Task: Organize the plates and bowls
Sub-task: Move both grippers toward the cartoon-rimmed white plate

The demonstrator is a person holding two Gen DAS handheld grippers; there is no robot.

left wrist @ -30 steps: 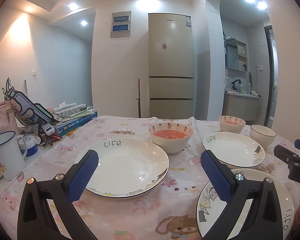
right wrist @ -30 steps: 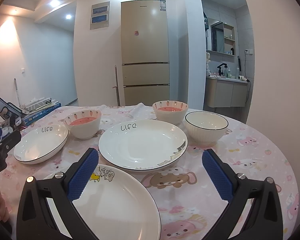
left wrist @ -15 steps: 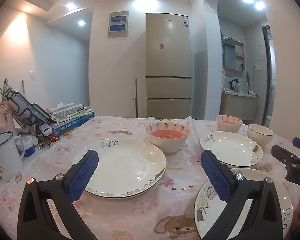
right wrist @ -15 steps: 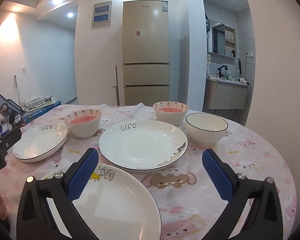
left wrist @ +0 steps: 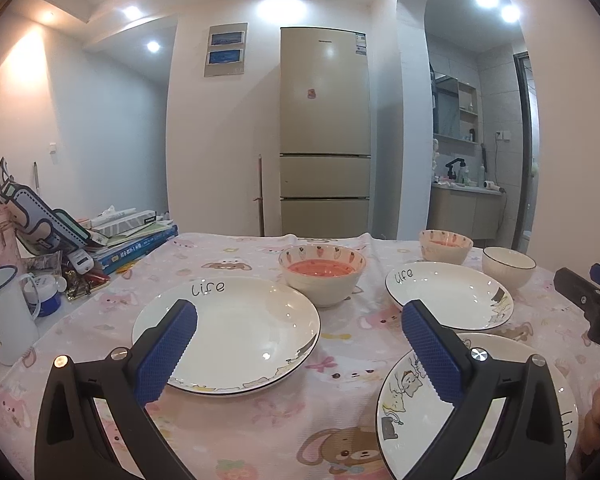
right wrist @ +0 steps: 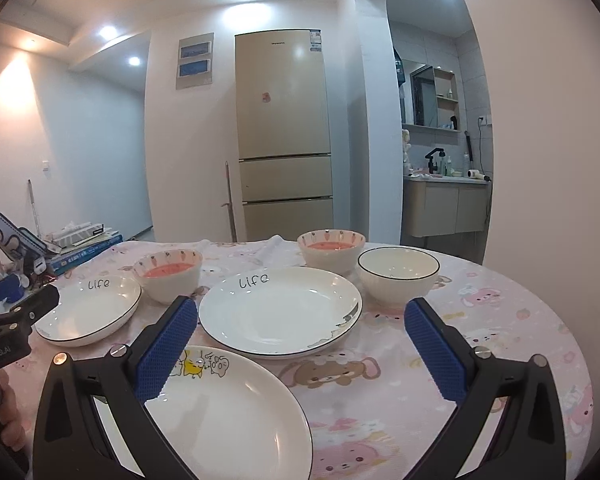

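Three white plates lie on the pink tablecloth: a left plate (left wrist: 236, 332) (right wrist: 92, 308), a middle plate (left wrist: 448, 296) (right wrist: 280, 312), and a near plate (left wrist: 420, 412) (right wrist: 228, 412). A pink-lined bowl (left wrist: 322, 272) (right wrist: 170, 274) stands between the left and middle plates. A second pink-lined bowl (left wrist: 446, 244) (right wrist: 332, 248) and a plain white bowl (left wrist: 508, 266) (right wrist: 398, 274) stand behind the middle plate. My left gripper (left wrist: 300, 344) is open and empty above the left plate's near edge. My right gripper (right wrist: 302, 344) is open and empty above the near plate.
A white enamel mug (left wrist: 0, 316), a stack of books (left wrist: 136, 244), a small jar (left wrist: 46, 298) and clutter sit at the table's left edge. A fridge (left wrist: 324, 132) stands behind the table. The table's right edge (right wrist: 572, 336) curves away.
Both grippers have shifted only slightly; the left view has drifted a little to the right and up. Nothing on the table has moved.
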